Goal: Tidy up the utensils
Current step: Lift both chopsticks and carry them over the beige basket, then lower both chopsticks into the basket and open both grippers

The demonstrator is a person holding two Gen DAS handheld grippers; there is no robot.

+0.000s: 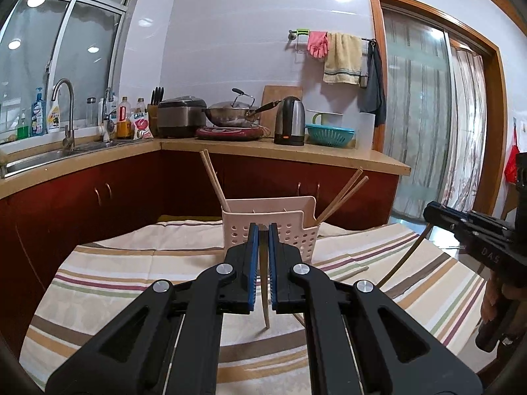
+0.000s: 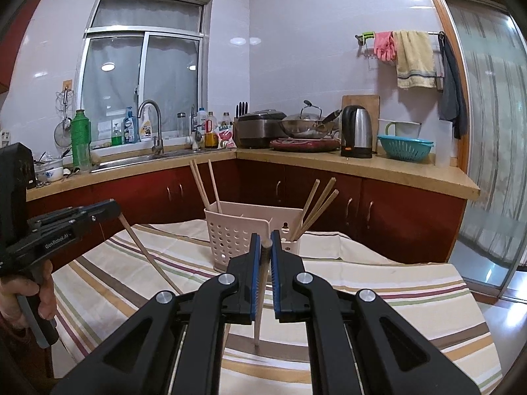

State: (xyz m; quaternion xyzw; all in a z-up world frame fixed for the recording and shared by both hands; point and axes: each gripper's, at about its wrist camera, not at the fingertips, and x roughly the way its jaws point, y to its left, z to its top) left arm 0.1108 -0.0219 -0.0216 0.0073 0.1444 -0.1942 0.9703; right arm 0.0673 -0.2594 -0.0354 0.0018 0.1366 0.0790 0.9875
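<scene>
Fingers (image 2: 278, 250) pinch chopstick (image 2: 260, 299); "GenRobot.AI".

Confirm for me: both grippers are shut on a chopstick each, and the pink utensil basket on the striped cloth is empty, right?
Not quite. The basket is not empty: the right wrist view shows chopsticks standing in it at both ends. The left gripper and right gripper each hold a chopstick.
</scene>
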